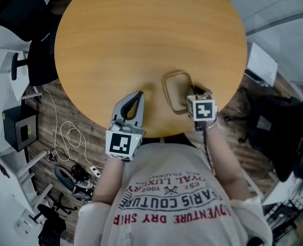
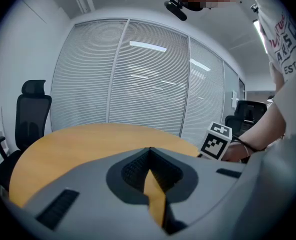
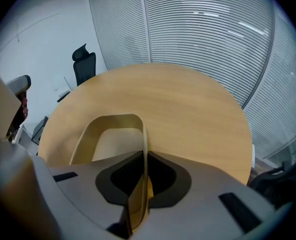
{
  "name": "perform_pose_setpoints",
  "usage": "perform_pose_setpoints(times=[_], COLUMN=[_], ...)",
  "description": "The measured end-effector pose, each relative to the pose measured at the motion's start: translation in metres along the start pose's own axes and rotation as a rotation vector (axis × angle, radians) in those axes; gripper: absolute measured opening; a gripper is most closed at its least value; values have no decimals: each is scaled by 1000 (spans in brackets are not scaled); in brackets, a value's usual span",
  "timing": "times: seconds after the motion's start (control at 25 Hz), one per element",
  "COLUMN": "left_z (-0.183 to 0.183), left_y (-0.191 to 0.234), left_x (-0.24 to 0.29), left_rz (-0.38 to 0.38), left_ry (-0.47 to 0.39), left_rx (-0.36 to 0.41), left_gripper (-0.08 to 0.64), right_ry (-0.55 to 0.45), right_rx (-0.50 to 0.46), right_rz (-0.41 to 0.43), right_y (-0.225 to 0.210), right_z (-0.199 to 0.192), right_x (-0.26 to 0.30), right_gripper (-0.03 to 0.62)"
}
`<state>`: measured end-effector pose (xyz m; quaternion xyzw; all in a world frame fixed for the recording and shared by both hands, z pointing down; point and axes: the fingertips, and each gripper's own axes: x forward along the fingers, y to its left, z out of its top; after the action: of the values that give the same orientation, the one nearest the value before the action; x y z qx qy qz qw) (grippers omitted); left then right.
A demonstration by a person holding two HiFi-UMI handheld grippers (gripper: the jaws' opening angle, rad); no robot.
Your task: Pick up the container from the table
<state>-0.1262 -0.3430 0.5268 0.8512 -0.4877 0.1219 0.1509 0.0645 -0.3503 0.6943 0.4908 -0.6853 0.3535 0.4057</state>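
A shallow, pale beige container (image 1: 176,90) with rounded corners lies open side up near the front edge of the round wooden table (image 1: 141,35). My right gripper (image 1: 193,99) points steeply down at the container's right side. In the right gripper view, that thin right wall of the container (image 3: 112,134) runs straight between the pads of the right gripper (image 3: 144,156), which is shut on it. My left gripper (image 1: 139,95) hovers left of the container, apart from it. In the left gripper view, the tips of the left gripper (image 2: 149,151) meet with nothing held.
Black office chairs stand at the far left (image 1: 18,9) and at the right (image 1: 284,132). Cables (image 1: 69,137) and a black box (image 1: 20,127) lie on the floor to the left. Glass walls with blinds (image 2: 148,84) lie beyond the table.
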Motion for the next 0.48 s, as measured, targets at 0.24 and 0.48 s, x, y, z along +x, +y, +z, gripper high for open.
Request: perform_pose_setpoints(times=[0.24,0.48], left_z=[0,9], left_y=[3,5], left_x=[0,-4], left_rz=[5,14], left_ry=[1,-13], left_rx=[2,12], left_gripper=[0,0], right_ry=[1,-85], right_rx=[1,-53], right_rz=[17,40], right_y=[1,-1], right_z=[2,24], right_x=[-4,-22], right_gripper=[11,6])
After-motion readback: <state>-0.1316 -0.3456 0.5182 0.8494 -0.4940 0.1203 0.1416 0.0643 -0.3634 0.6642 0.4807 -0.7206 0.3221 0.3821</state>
